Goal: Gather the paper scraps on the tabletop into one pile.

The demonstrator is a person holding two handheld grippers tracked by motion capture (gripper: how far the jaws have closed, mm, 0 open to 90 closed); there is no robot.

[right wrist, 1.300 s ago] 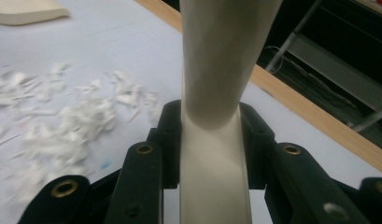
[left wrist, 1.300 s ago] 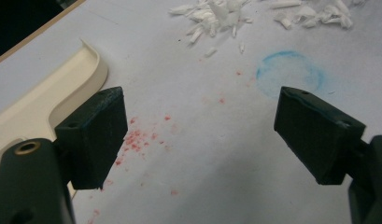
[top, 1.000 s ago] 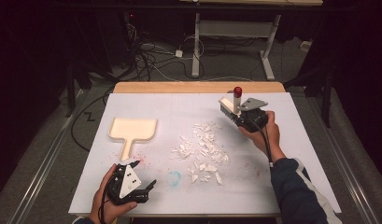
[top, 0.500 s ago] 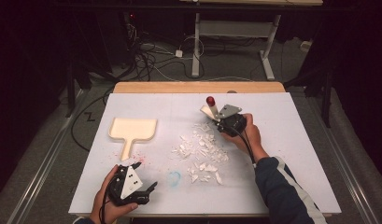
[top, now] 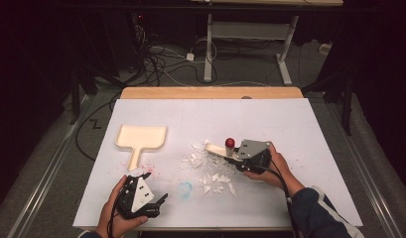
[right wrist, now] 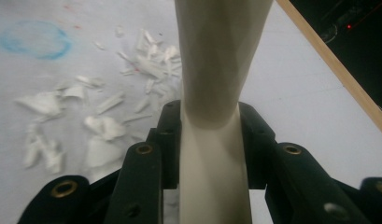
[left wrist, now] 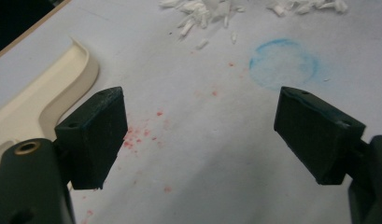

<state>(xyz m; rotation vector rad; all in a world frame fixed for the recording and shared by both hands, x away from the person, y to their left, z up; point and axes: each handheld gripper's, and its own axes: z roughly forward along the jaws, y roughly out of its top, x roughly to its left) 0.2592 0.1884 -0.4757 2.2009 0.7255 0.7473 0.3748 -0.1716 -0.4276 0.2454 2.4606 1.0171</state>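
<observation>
We see the cream brush (right wrist: 212, 84) pinched in our right tongs (top: 229, 153), its tip at the white scraps (top: 210, 168) mid-tabletop (top: 290, 124). Our left tongs (left wrist: 198, 135) hover spread near the front edge beside the dustpan (top: 140, 138), palm cupped beneath.

Right gripper (right wrist: 209, 140): jaws clamped on a cream handle (right wrist: 215, 84). White scraps (right wrist: 100, 116) lie scattered on the white table (right wrist: 296, 93); blue ring mark (right wrist: 34, 39) beyond.

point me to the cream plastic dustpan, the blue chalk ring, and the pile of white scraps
cream plastic dustpan (top: 141, 137), high view, pan floor
blue chalk ring (left wrist: 284, 63), left gripper view, ring's centre
pile of white scraps (top: 210, 168), high view, pile's middle
</observation>
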